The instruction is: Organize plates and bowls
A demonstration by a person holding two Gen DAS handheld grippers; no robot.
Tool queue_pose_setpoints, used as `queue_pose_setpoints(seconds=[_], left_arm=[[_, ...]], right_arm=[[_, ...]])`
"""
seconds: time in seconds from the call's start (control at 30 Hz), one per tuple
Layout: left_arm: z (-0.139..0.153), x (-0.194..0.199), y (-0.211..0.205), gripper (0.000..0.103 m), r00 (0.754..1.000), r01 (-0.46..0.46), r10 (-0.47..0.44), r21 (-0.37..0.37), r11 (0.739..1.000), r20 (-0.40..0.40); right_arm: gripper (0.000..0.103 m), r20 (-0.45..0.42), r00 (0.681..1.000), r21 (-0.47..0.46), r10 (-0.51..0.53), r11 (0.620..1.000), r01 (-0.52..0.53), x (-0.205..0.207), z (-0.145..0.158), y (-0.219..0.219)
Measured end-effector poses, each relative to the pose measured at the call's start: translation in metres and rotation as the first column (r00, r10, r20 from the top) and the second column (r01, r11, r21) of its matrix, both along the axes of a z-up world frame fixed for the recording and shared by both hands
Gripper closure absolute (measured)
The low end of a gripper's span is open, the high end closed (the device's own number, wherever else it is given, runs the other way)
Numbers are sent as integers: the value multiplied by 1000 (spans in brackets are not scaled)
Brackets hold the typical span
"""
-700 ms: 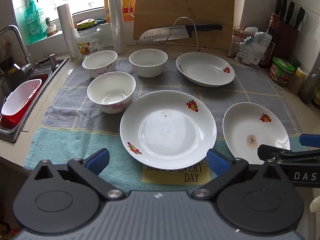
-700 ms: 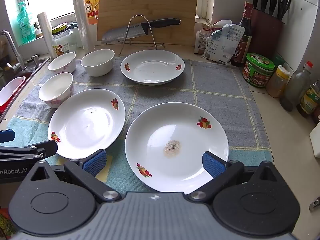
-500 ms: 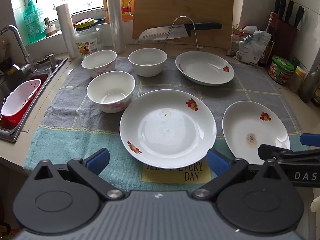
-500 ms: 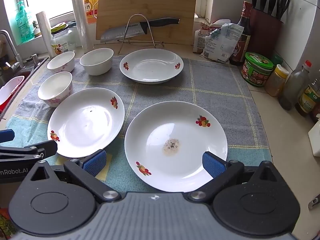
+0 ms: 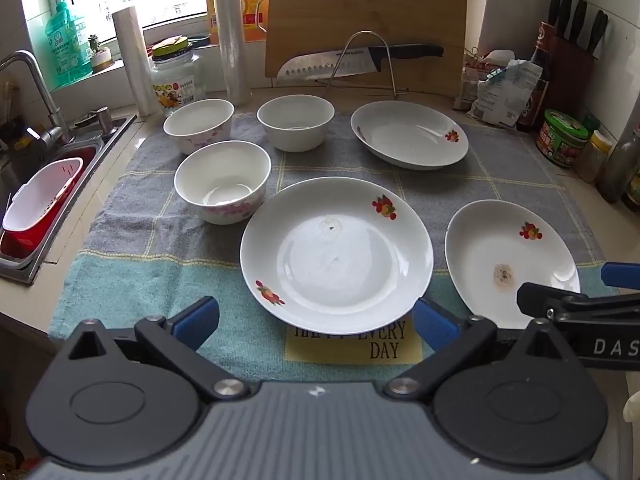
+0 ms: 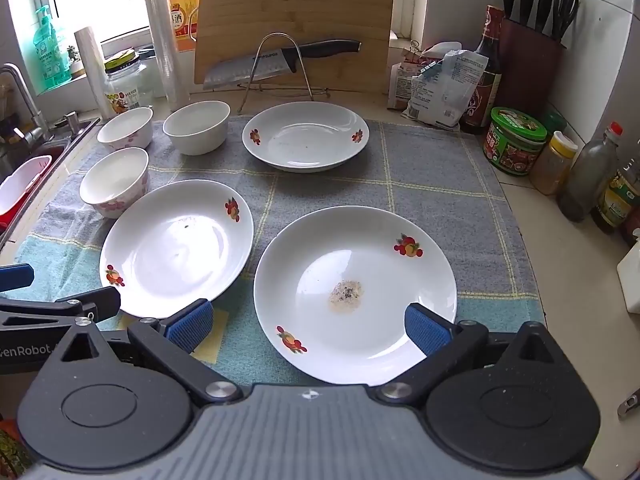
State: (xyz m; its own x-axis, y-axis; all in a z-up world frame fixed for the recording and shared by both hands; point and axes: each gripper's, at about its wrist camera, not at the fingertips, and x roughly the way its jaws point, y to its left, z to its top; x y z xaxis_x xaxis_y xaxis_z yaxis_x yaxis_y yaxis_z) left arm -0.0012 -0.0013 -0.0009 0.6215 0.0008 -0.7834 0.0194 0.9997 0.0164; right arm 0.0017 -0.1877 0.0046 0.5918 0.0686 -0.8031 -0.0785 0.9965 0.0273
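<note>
We held the left gripper [image 5: 316, 322] and right gripper [image 6: 310, 326] released above the desk. The glossy white floral ceramic plates [image 6: 355, 292] lay on the checked towel [image 6: 440, 184]: judged rigid, slippery, breakable; grasp the raised rim.

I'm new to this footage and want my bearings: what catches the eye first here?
Three white plates with fruit prints lie spread on a grey-and-teal towel; the nearest plate has a brownish residue spot at its middle. Three white bowls cluster at the towel's far left. Behind them, a large knife rests on a wire stand against an upright wooden cutting board.
</note>
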Motion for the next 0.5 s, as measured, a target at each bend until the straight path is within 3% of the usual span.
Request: queue_pose_setpoints(seconds=[0.5], left_arm=[[2, 0, 1, 1, 1000, -1, 1, 1, 1000, 5]], right_arm=[[0, 5, 1000, 4, 3, 1000, -3, -2, 3, -1]])
